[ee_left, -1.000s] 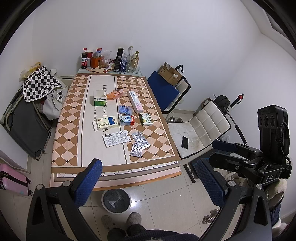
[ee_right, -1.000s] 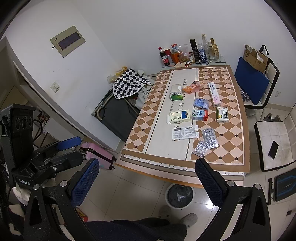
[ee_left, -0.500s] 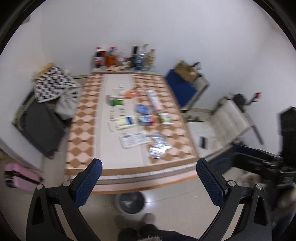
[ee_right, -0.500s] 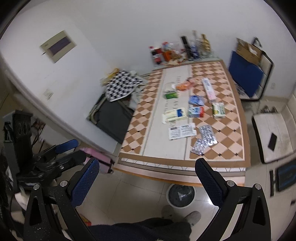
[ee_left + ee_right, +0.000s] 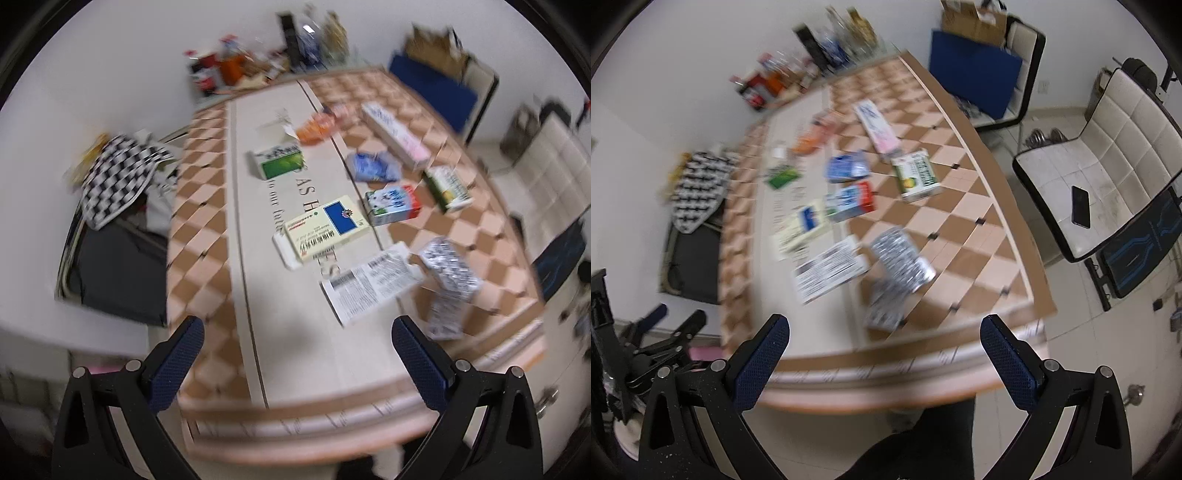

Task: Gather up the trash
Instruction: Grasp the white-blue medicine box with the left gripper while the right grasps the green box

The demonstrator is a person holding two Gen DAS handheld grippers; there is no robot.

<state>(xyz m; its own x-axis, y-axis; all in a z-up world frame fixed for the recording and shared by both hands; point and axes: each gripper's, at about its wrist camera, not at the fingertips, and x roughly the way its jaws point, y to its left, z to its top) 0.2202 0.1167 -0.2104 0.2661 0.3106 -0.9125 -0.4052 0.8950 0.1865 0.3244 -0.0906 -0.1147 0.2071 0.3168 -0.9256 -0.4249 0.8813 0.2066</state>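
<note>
The left gripper (image 5: 295, 354) has its jaws spread wide, holding nothing, over the near edge of the table (image 5: 295, 369). The trash lies on the table: a green box (image 5: 279, 162), a yellow box (image 5: 327, 229), and shiny pill packs (image 5: 448, 269) on the right. The right gripper (image 5: 884, 352) is also spread wide and holds nothing, near the table's edge.

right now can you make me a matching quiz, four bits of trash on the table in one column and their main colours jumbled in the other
Things:
1. crumpled wrapper
2. long slim box
3. blister packs
4. open carton at the far end

Colours:
A. silver
B. green and white
C. blue
D. white and pink

Pairs: 1-C, 2-D, 3-A, 4-B
</note>
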